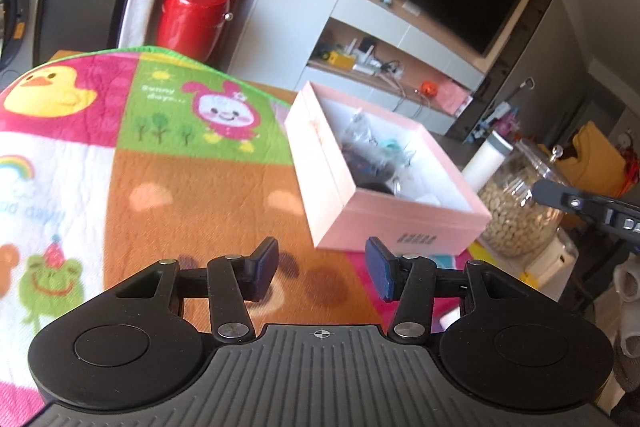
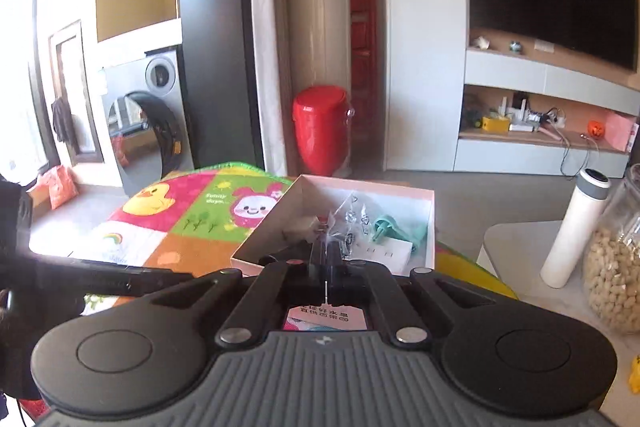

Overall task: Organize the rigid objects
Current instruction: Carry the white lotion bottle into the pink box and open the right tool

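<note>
On the cartoon mat sits the pink box, open. Right gripper, nearer, hangs above its near rim, jaws pinched on a clear plastic packet. Left gripper is beside it, jaws apart, empty.

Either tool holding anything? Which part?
Right tool is shut on a clear plastic bag, pinching its near edge above the pink box. Left tool is open, empty.
</note>
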The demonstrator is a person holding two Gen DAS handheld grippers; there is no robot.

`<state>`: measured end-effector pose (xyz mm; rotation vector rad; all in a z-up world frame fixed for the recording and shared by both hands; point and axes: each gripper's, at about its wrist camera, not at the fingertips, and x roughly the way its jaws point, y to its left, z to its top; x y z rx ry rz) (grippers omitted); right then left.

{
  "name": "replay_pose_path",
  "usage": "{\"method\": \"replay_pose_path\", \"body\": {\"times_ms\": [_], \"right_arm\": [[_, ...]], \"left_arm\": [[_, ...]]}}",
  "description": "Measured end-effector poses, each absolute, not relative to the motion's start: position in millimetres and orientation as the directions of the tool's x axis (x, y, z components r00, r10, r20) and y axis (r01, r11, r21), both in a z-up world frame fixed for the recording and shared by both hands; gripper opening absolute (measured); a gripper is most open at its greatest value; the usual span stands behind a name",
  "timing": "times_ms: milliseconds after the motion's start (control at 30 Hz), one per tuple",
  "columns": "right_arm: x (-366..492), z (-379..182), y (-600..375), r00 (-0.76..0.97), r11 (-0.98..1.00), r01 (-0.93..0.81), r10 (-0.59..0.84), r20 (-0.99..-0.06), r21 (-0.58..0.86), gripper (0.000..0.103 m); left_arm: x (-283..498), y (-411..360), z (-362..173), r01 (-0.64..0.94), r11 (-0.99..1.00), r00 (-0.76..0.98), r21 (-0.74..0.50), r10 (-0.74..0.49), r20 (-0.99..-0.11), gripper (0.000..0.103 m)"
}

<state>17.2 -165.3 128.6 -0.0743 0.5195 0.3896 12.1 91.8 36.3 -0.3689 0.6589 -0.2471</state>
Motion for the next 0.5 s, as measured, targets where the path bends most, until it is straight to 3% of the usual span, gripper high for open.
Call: {"method": "replay_pose_path", "body": {"times_ms": [67,133,200,367,500], "right_arm": [[23,120,-161,0.755,0.922,-0.387,0.339,-0.561,0.036,0.006],[22,101,-158,0.708,0.915,-0.401,0.341,-0.619,0.045,0.023],[15,78,-154,0.683,0.918,-0.397,0.315,-0.659,0.027,0.03],[9,30,-150,0.615,0.922,-0.388,0.241,-0.75,-0.021,0.03],[-3,41,-157,0.645,0.919,-0.393,0.269,-0.715,-0.008,0.029]], "left_arm": [[3,89,37,0.115,0.905,0.757,-0.409,-0.347,-0.554,0.052],[-3,87,35,0.131,0.898,0.746,-0.42,-0.368,-0.555,0.052],[-8,82,31,0.147,0.892,0.73,-0.428,-0.389,-0.561,0.053],[-14,74,23,0.177,0.885,0.699,-0.43,-0.421,-0.578,0.052],[-16,76,19,0.167,0.886,0.691,-0.433,-0.418,-0.589,0.052]]}}
